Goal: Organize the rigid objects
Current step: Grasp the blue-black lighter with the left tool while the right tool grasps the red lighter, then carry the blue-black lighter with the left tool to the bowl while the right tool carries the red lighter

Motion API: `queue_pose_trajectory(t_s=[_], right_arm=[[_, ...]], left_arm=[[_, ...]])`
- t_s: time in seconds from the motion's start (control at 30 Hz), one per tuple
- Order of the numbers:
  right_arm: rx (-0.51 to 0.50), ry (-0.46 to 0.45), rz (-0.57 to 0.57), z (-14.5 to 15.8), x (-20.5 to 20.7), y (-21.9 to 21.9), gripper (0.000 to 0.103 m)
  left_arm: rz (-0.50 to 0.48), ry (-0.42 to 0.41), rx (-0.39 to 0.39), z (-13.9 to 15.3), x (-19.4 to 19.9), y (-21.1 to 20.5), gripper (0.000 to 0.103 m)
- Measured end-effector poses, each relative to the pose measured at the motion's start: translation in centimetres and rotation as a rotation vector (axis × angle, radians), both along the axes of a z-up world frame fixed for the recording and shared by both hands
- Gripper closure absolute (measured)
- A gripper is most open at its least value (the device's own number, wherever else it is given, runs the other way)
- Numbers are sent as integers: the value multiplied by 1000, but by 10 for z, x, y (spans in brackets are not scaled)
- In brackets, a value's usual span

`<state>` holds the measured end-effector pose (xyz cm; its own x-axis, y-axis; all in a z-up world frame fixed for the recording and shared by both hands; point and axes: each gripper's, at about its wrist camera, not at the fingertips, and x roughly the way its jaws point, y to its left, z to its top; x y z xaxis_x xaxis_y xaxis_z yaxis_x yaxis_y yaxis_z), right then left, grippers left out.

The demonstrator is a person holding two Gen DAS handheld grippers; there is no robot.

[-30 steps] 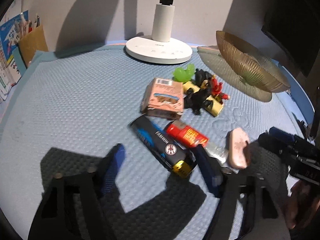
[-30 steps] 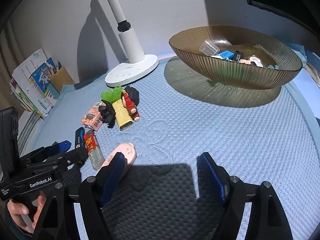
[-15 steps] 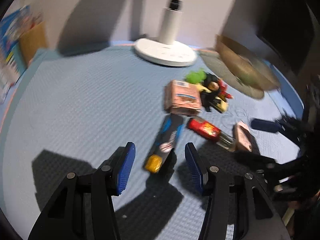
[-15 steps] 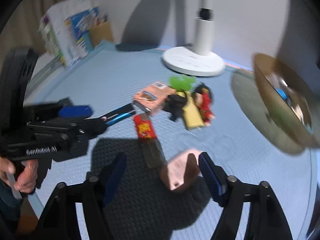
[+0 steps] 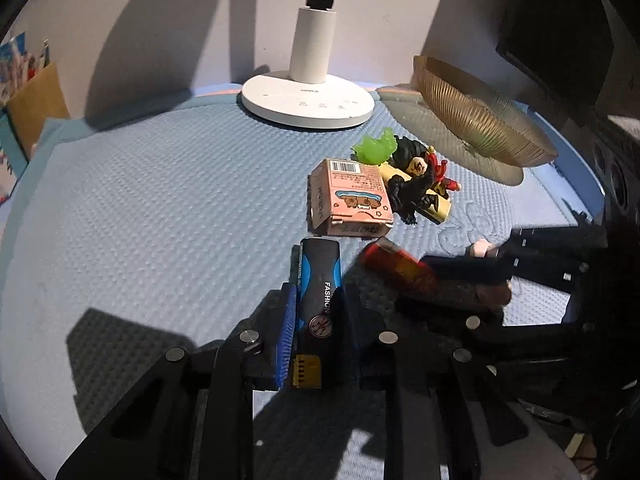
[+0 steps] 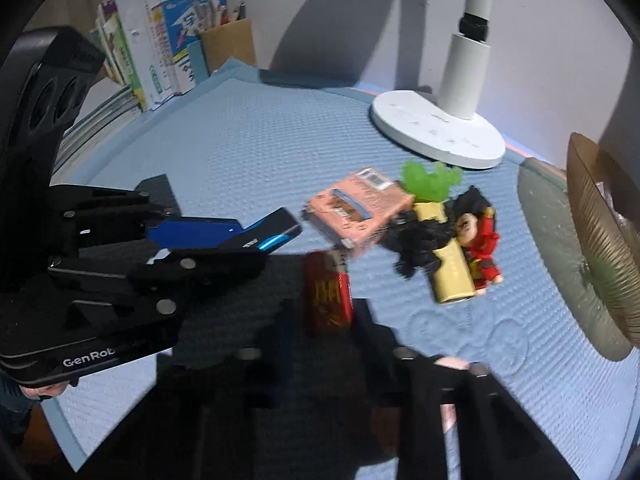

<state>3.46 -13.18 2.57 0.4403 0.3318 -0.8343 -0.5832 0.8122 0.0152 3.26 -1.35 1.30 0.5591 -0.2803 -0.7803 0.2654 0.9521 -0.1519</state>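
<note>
Nearest, the left gripper (image 5: 316, 332) is clamped on a black and blue lighter (image 5: 318, 300), which is pinched lengthwise between the blue pads, its brass-coloured end toward the camera. Beside it, the right gripper (image 6: 326, 320) is closed around a red lighter (image 6: 329, 300) lying on the blue textured mat (image 5: 160, 208); its fingers are dark and blurred, so the contact is only partly seen. A pale pink object (image 5: 480, 247) is glimpsed just behind that gripper's fingers in the left view. Further on, a pink box (image 5: 350, 196) is seen flat on the mat, touching a cluster made up of a yellow block (image 6: 450, 276), a black figure (image 6: 416, 240), a red-clothed figure (image 6: 480, 240) and a green toy (image 5: 376, 148). Beyond these, a white lamp base (image 5: 308, 100) and a ribbed amber bowl (image 5: 476, 120) are set near the wall, with books (image 6: 160, 52) stacked at the far left.
</note>
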Motion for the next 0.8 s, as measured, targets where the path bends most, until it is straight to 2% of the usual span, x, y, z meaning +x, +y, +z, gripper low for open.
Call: queue_pose_trajectory(t_s=[0.13,0.27,0.43,0.5,0.6,0.73,0.8], right_arm=[[52,33,17,5,-23,0,81],[101,20,19,16,-61,-7,81],[99,-28,-106,28,-95,-48,81],[91,-32,-179,28,-97,-74,81],[103,14,-282,20,-90,-108,81],[115,18,-316,11,-86,-122,81],[114,43,-322,3,-83,-122,80]], left_arm=[[6,-10,-15,3,-20,7,83],[6,-16,-27,8,-43,11,83],[-26,-23,-34,11,-60,3,83],[-35,-22,-28,9,-61,-3,83],[-40,-10,-20,4,-60,-13,83],[-38,12,20,-4,-60,-24,82],[-46,8,29,-5,-63,-26,73]])
